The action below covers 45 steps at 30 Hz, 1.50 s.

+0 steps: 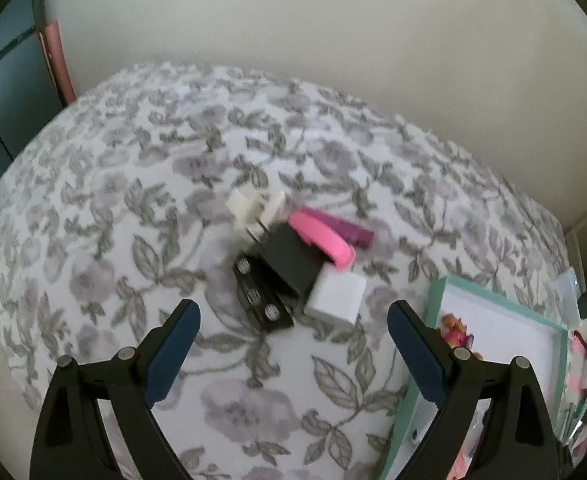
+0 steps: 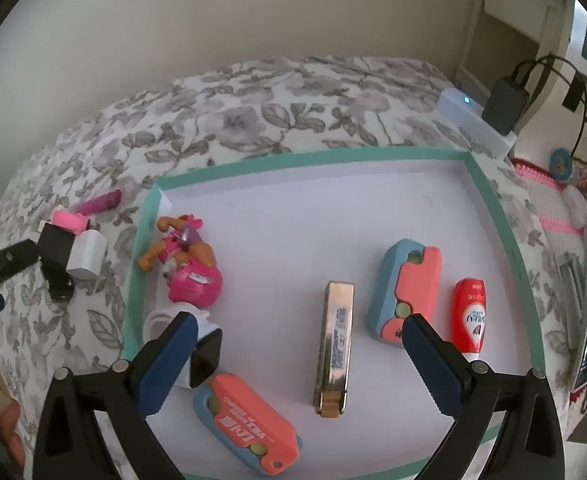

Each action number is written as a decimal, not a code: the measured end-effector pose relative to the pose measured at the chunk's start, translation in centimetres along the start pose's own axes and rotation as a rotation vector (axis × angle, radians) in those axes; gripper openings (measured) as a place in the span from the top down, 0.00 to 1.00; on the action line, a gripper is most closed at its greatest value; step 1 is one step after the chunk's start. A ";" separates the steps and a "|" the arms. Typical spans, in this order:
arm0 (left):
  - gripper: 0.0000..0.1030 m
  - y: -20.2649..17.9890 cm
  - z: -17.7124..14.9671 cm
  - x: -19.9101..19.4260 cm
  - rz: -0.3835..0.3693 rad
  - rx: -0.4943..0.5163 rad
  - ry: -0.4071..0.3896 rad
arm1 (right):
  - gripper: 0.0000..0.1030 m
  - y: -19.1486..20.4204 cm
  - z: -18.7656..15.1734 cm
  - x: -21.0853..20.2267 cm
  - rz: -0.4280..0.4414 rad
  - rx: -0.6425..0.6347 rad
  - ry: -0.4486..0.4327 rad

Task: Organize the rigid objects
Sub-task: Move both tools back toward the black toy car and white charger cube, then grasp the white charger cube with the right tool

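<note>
Floral bedspread [image 1: 141,184], teal tray [image 2: 305,162], beige wall [image 1: 333,32]

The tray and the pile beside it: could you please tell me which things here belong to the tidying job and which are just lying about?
Job:
tray
gold bar
red tube
toy figure
white block
black block
pink piece

Lying about:
charger
white box
bedspread

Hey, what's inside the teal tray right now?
Teal tray holds a toy figure, smartwatch, gold bar, two coral-blue cases and a red tube. The watch strap is partly hidden.
</note>
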<state>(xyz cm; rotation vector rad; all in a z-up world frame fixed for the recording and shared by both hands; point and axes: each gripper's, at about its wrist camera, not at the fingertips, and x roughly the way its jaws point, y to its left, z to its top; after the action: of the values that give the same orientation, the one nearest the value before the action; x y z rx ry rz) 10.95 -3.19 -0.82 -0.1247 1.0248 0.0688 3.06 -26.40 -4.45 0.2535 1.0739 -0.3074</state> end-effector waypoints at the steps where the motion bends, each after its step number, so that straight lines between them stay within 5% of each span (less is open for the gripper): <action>1: 0.08 0.1 0.2 -0.3 0.007 0.006 -0.016 | 0.00 0.1 0.1 -0.2 0.001 -0.002 -0.007; 11: 0.08 3.2 2.9 -2.1 -0.003 -0.026 -0.113 | 0.00 2.8 1.0 -1.6 0.031 -0.058 -0.055; 24: 0.08 12.9 7.8 -0.9 0.102 -0.037 -0.132 | 0.00 11.3 3.7 -2.0 0.182 -0.157 -0.075; 31: 0.08 14.5 6.9 2.4 0.036 -0.080 -0.034 | 0.00 16.0 3.8 0.6 0.210 -0.233 -0.022; 38: 0.08 12.2 3.9 6.9 -0.043 -0.091 0.086 | 0.14 17.7 3.7 4.2 0.209 -0.258 0.036; 45: 0.08 10.5 2.8 7.7 -0.112 -0.083 0.105 | 0.17 18.3 3.6 6.5 0.211 -0.282 0.056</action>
<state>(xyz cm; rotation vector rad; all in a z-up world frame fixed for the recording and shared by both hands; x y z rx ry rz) 16.14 7.59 -6.74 -0.2634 1.1186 0.0030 15.63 -11.47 -7.60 0.1209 1.1214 0.0417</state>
